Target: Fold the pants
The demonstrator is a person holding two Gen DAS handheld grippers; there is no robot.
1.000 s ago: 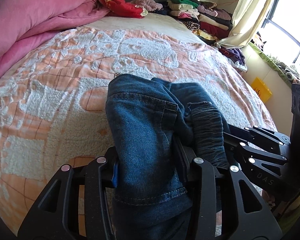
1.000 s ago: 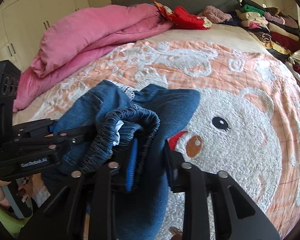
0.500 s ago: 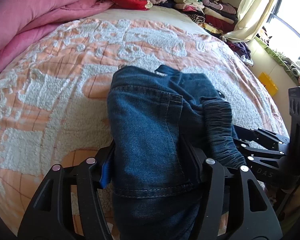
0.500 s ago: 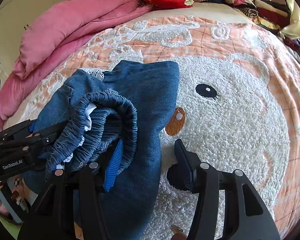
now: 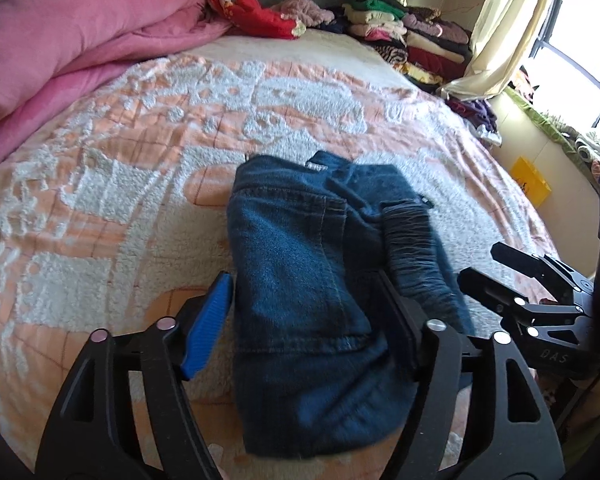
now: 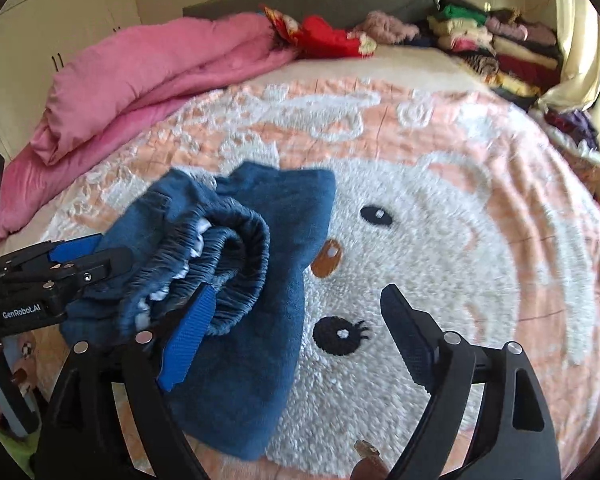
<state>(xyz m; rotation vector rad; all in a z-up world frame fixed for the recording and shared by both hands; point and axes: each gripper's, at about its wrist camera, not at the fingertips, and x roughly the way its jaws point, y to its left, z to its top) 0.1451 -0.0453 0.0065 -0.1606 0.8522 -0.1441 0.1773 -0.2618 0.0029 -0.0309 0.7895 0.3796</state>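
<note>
Folded blue denim pants [image 5: 308, 280] lie in a bundle on the peach and white bedspread [image 5: 120, 184]. My left gripper [image 5: 300, 312] is open, its jaws apart on either side of the bundle. In the right wrist view the pants [image 6: 236, 264] show their gathered elastic waistband on top. My right gripper [image 6: 296, 320] is open with the waistband beside its left finger, its right finger over bare bedspread [image 6: 460, 216]. Each gripper shows in the other's view: the right gripper [image 5: 500, 276] and the left gripper [image 6: 76, 258].
A pink duvet [image 5: 60, 48] is heaped at the far left. Stacks of folded clothes [image 5: 416, 40] and a red garment [image 5: 260, 16] lie at the head of the bed. A curtain [image 5: 500, 28] and window are to the right, past the bed's edge.
Both grippers opened and let go of the pants. The bundle now rests on the bedspread, and the right gripper has shifted to the right of it.
</note>
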